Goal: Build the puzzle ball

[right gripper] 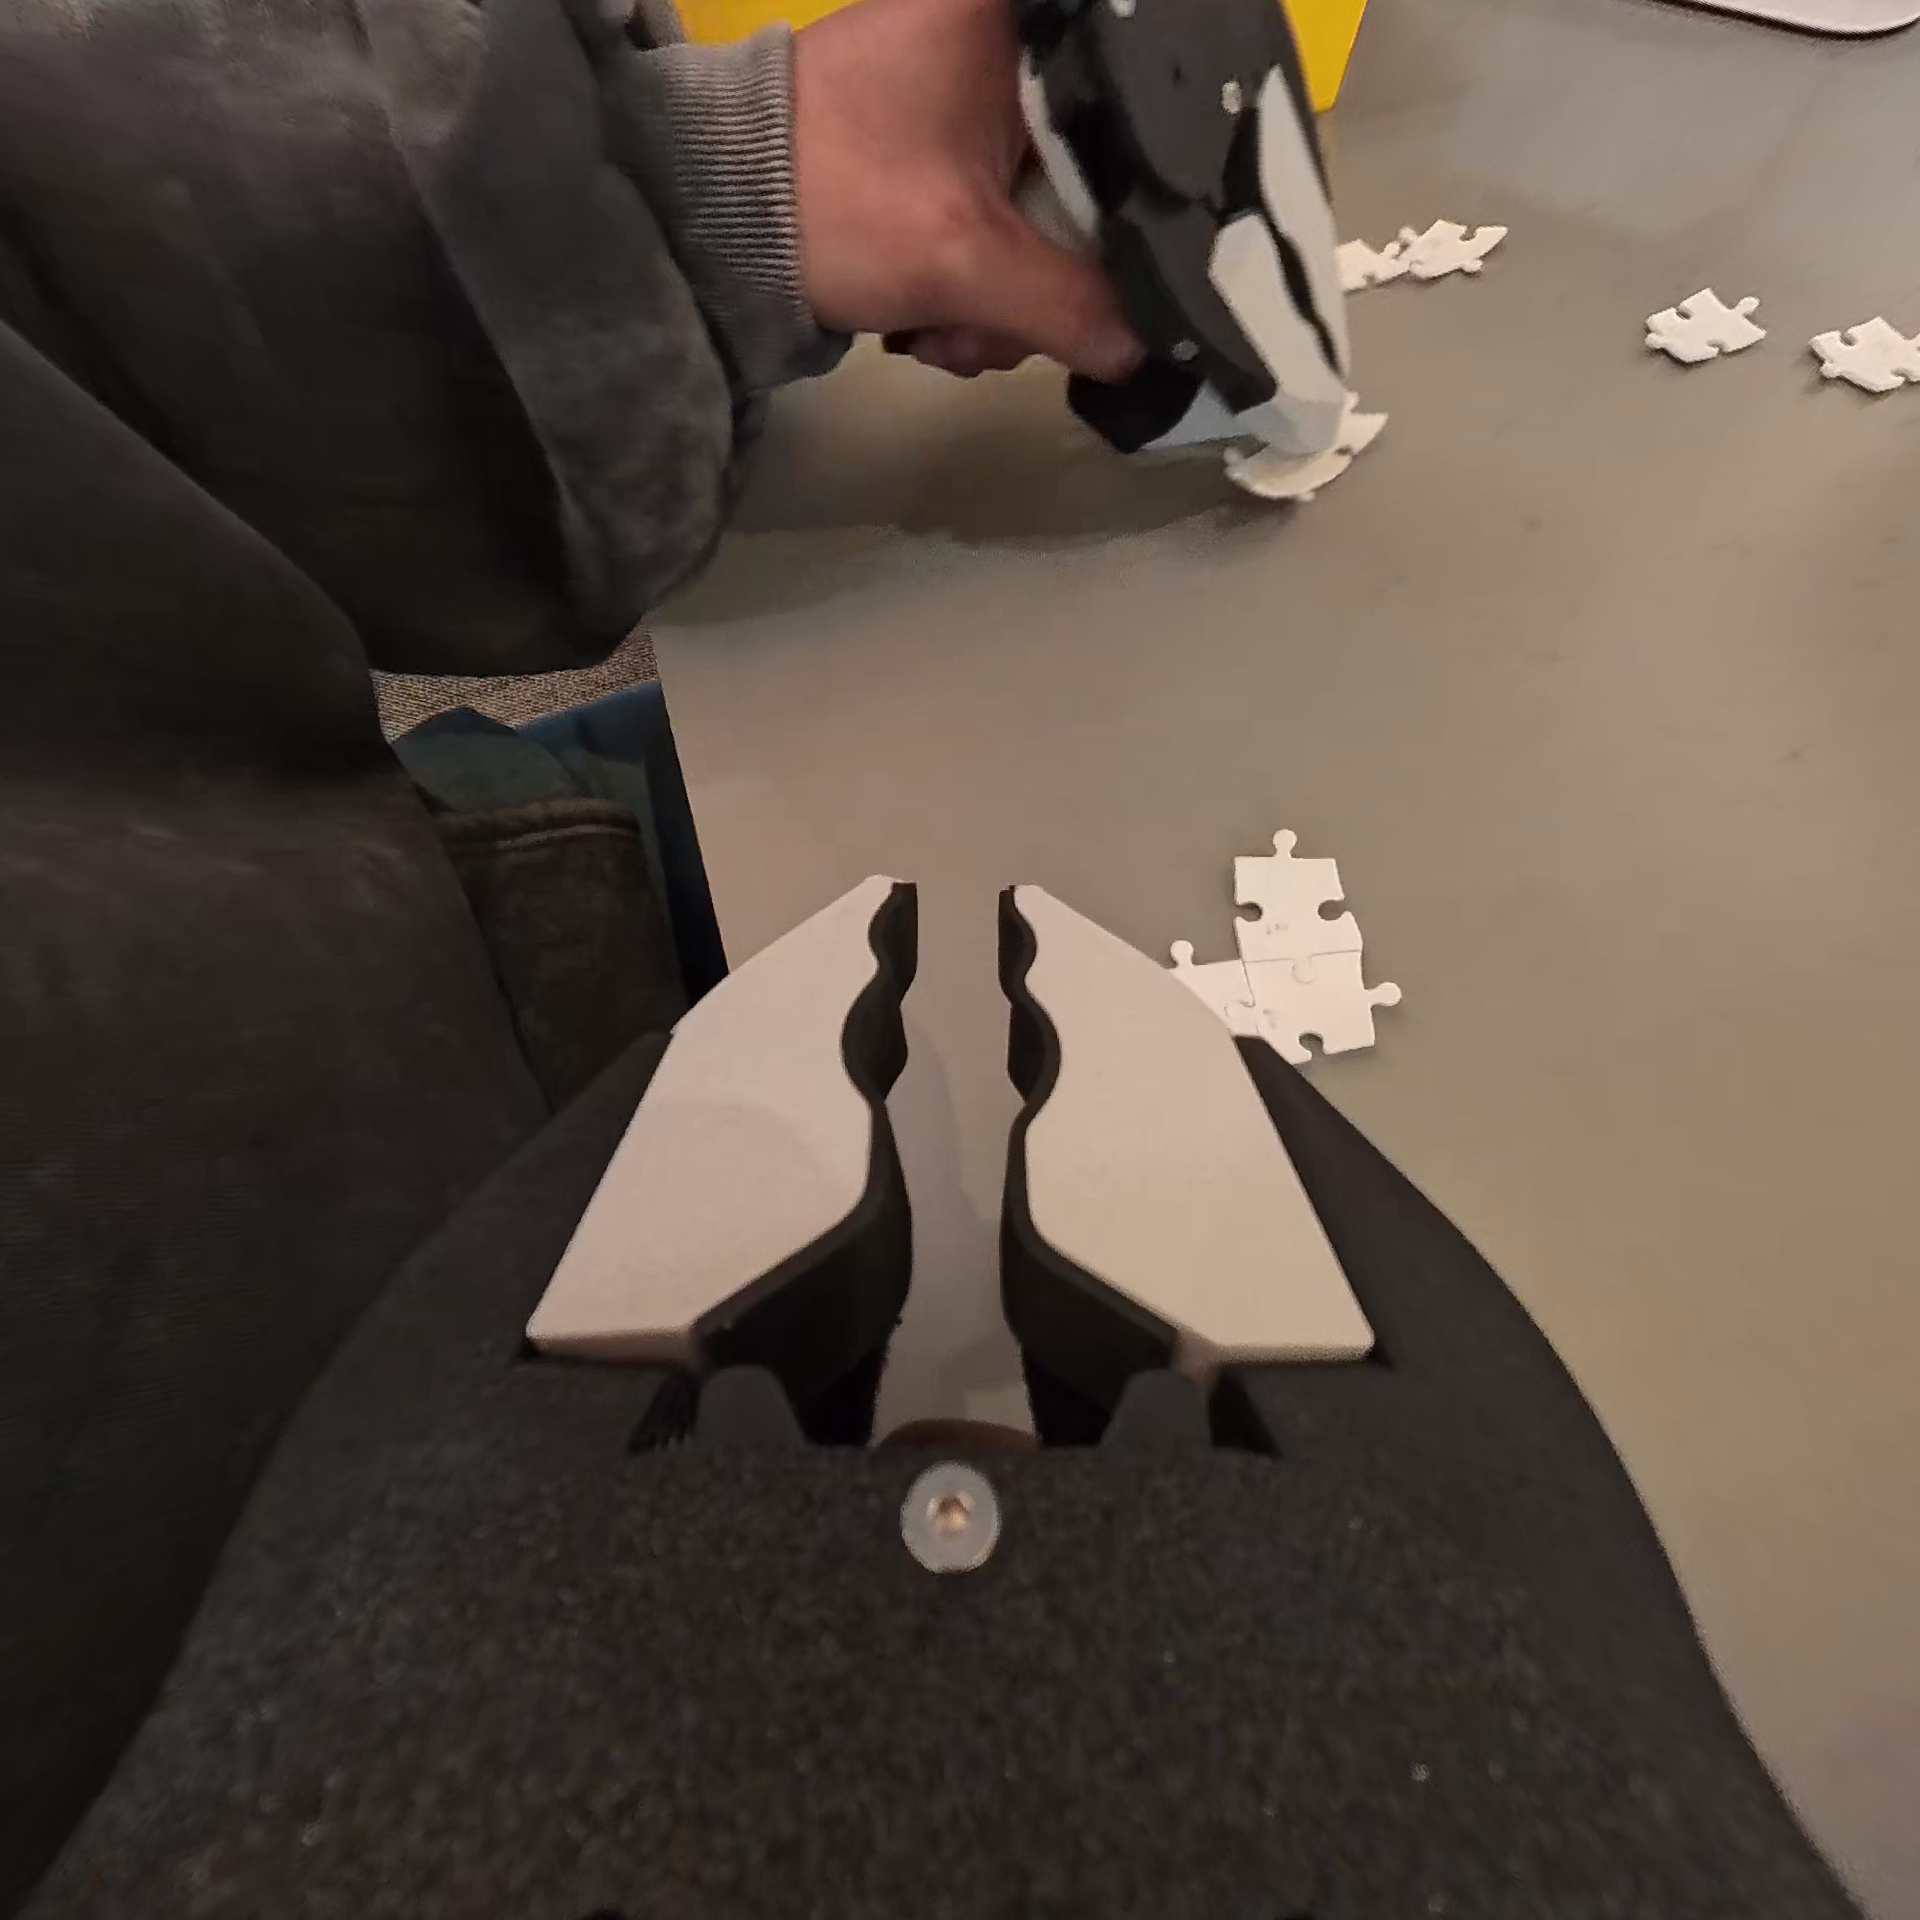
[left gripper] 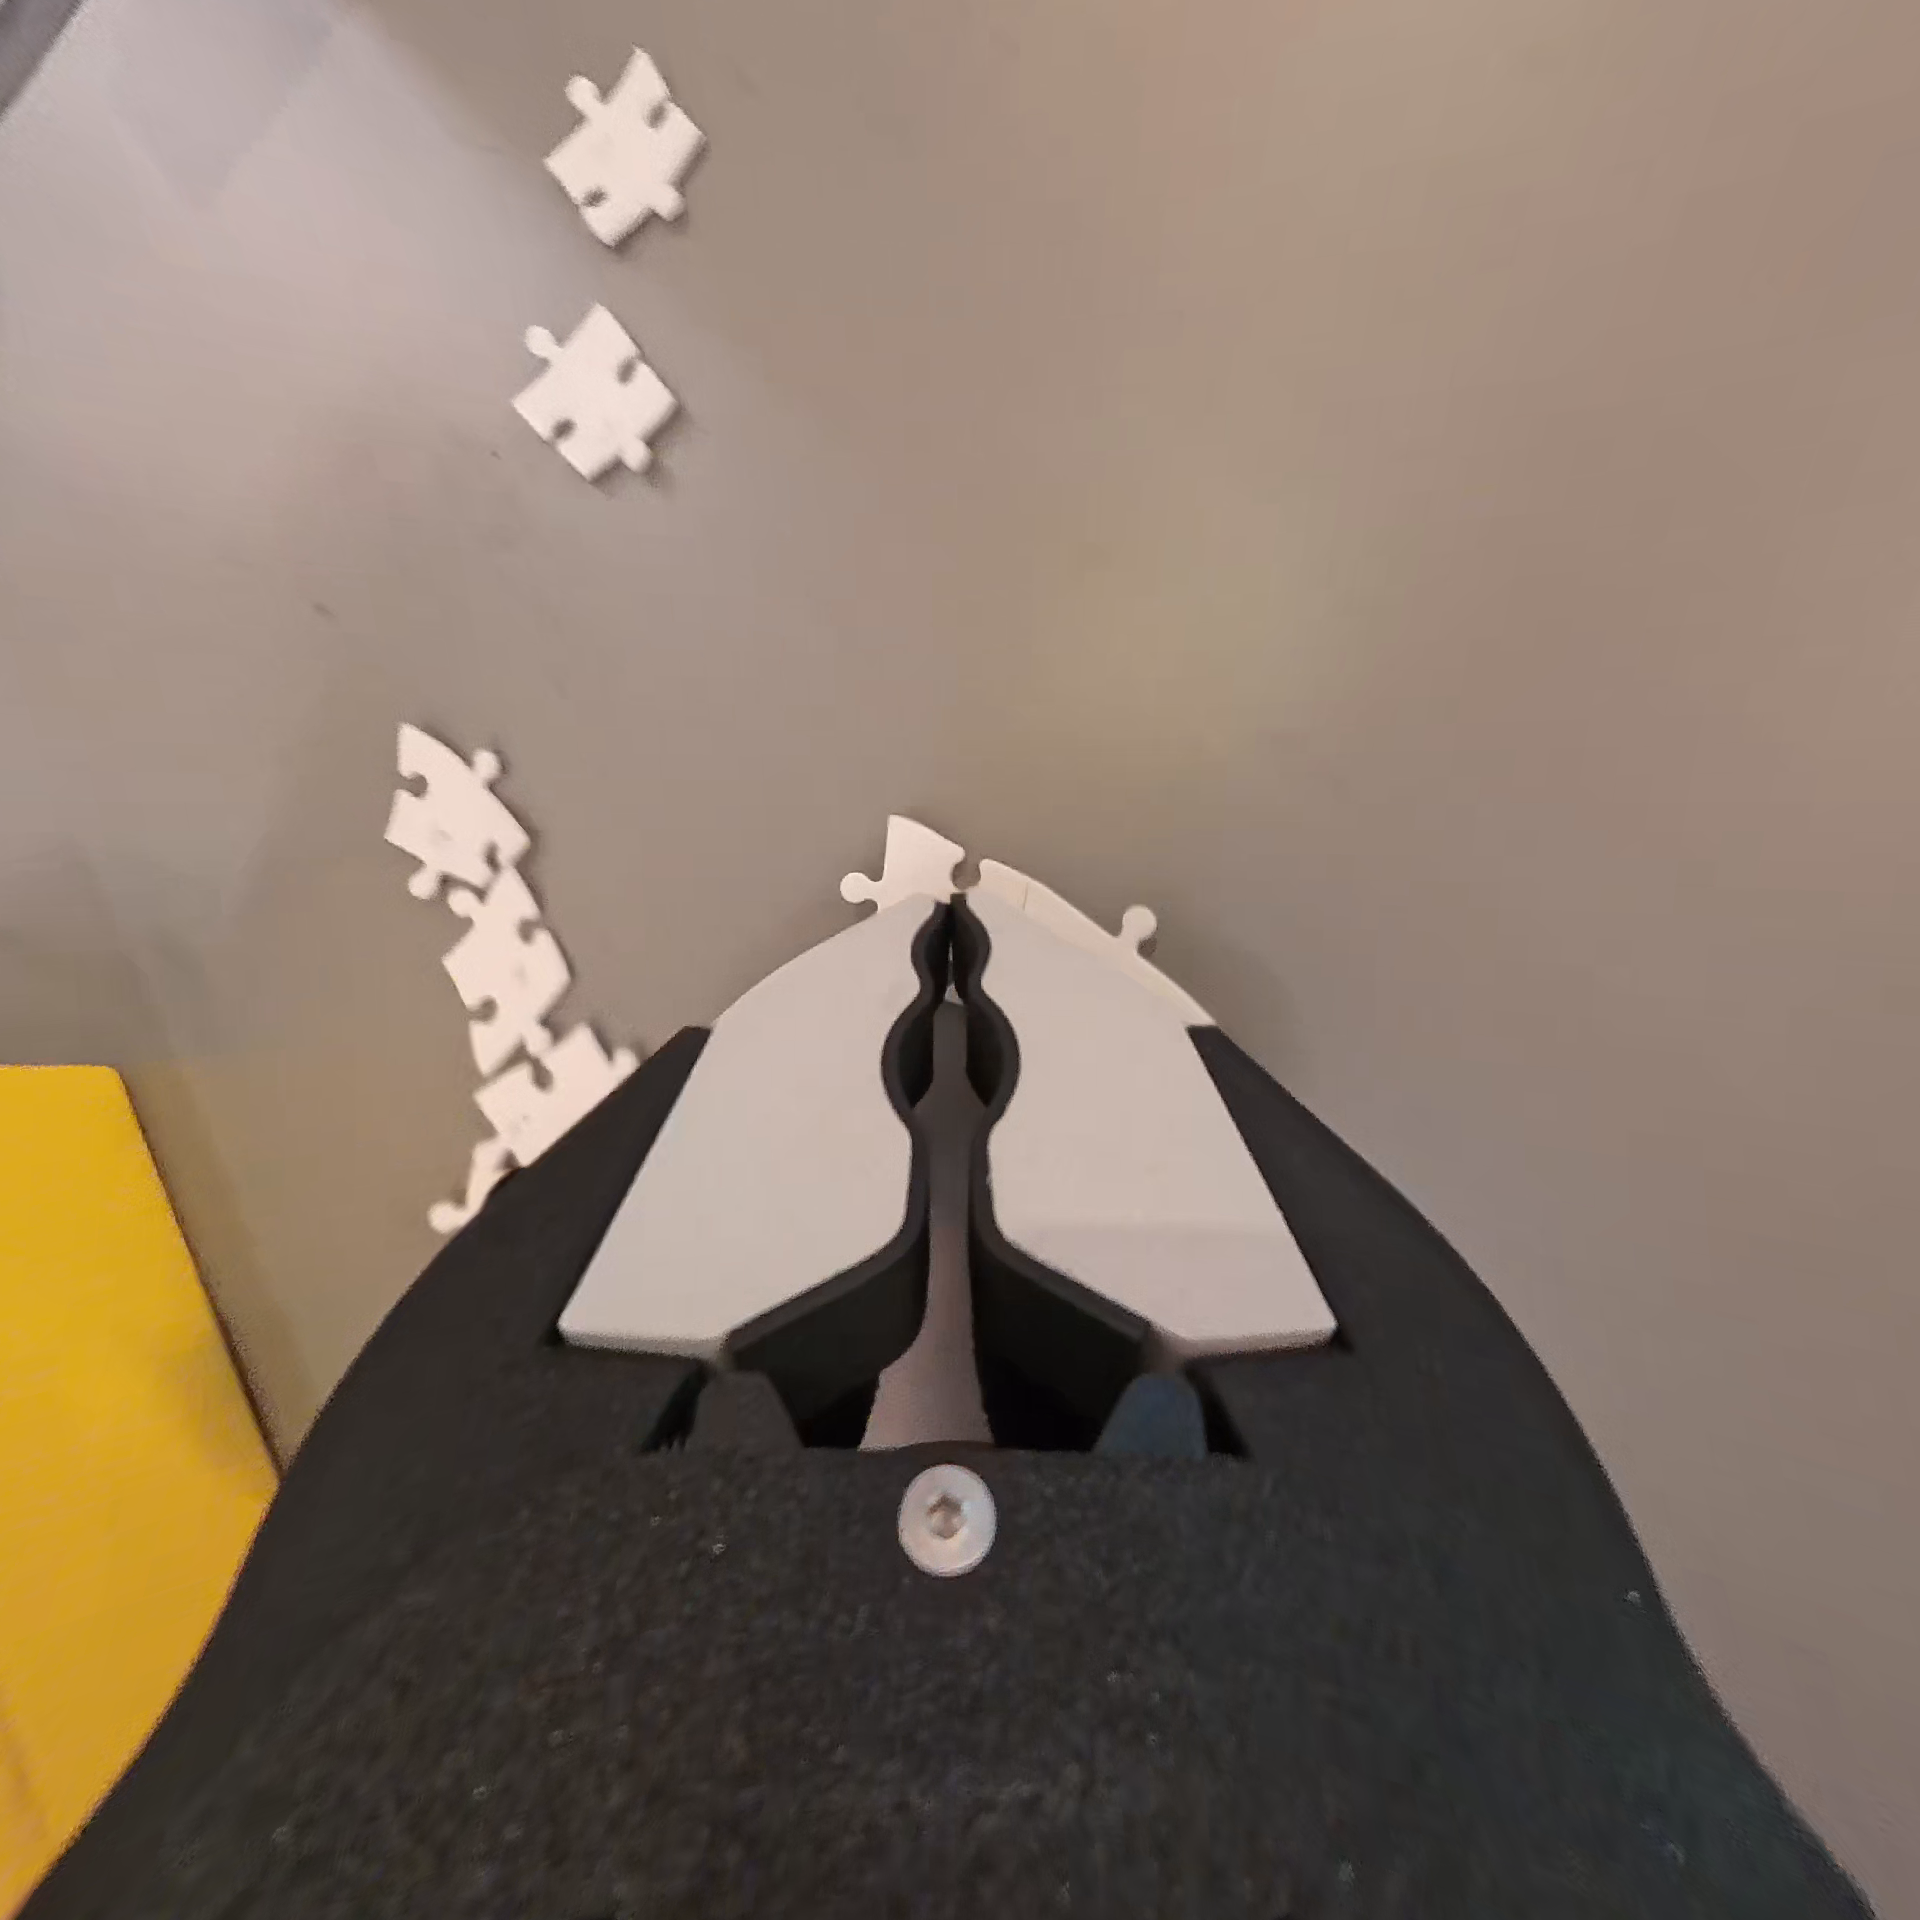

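Observation:
My left gripper point(left gripper: 954, 914) is shut on a small group of joined white puzzle pieces point(left gripper: 920, 862) at the grey table top. The right wrist view shows it farther off point(right gripper: 1314, 416), with those pieces point(right gripper: 1299, 462) tilted under its tips. My right gripper point(right gripper: 956, 894) is open and empty, just above the table near its left edge. A cluster of three joined white pieces point(right gripper: 1299, 971) lies just right of its right finger. A curved strip of joined pieces point(left gripper: 499, 966) lies left of my left gripper.
Two single white pieces point(left gripper: 623, 156) point(left gripper: 592, 400) lie farther out on the grey table point(left gripper: 1351, 520). A yellow box point(left gripper: 83, 1351) stands at the left. In the right wrist view, a person's hand point(right gripper: 914, 208) and dark sleeve point(right gripper: 416, 312) fill the left side. Across from one pair of fingers to the other is roughly 25 cm.

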Available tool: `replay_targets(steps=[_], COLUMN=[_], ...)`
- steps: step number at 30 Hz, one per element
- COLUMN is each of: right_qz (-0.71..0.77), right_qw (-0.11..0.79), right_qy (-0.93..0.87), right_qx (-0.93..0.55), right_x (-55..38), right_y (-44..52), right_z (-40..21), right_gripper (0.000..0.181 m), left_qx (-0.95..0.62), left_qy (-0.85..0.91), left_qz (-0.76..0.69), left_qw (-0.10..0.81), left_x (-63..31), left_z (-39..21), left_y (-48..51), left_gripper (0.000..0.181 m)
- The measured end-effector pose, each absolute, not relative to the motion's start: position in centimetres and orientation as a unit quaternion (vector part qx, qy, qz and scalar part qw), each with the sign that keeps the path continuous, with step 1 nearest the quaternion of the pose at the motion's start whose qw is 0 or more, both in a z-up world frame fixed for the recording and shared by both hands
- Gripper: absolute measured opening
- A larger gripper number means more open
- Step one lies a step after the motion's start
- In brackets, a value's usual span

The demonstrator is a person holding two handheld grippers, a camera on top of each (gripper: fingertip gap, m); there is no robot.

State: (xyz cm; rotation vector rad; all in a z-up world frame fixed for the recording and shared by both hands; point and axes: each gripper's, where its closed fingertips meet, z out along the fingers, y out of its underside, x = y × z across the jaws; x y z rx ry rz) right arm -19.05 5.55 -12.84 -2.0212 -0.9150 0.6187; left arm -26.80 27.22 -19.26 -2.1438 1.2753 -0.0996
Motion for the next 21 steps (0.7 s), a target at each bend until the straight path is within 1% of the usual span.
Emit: replay_targets(steps=[6,10,13,17,21], right_qz=[0.243,0.243,0.245,0.247,0.249], right_qw=[0.408,0.408,0.405,0.399,0.394], right_qy=[-0.359,-0.355,-0.354,-0.356,-0.360], right_qx=[-0.803,-0.805,-0.807,-0.808,-0.808], right_x=[-18.6,-18.4,-18.3,-18.5,-18.8], right_y=[5.7,5.9,5.9,5.8,5.7], right_z=[-12.9,-13.0,-13.2,-13.6,-13.8], right_gripper=[0.015,0.014,0.014,0.014,0.014], left_qx=[-0.827,-0.827,-0.824,-0.803,-0.806], left_qy=[0.449,0.428,0.432,0.475,0.486], left_qz=[-0.012,-0.029,-0.055,-0.114,-0.100], left_qw=[0.337,0.363,0.363,0.341,0.324], left_x=[-25.8,-25.8,-26.7,-26.3,-26.1], left_z=[-19.2,-17.2,-16.3,-17.1,-18.8], left_y=[32.6,34.2,33.6,30.7,30.6], left_gripper=[0.000,0.000,0.000,0.000,0.000])
